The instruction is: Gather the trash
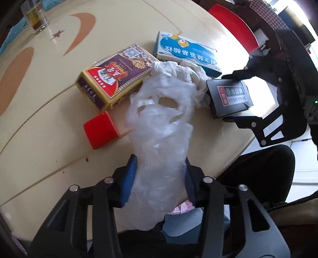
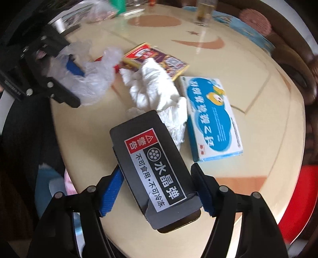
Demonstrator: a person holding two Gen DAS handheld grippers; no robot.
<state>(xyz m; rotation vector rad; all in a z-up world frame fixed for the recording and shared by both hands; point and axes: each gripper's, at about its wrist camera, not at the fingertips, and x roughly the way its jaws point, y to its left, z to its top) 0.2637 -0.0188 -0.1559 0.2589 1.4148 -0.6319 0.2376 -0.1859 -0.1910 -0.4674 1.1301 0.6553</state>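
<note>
My left gripper [image 1: 160, 180] is shut on a clear plastic bag [image 1: 159, 139], which drapes forward over the table; it also shows in the right wrist view [image 2: 93, 75]. My right gripper [image 2: 159, 190] is shut on a black box [image 2: 153, 168] with a red and white warning label, held just above the table edge; it also shows in the left wrist view [image 1: 228, 97]. A crumpled white tissue [image 2: 155, 89] lies between the bag and the black box. A yellow and purple card box [image 1: 115, 75], a small red box [image 1: 101, 129] and a blue and white medicine box [image 2: 212, 117] lie on the table.
The round cream table [image 1: 39, 119] has brown crescent patterns. A glass of amber drink [image 1: 36, 16] stands at the far side. A red stool [image 1: 232, 23] is beyond the table. The table's near edge runs just under both grippers.
</note>
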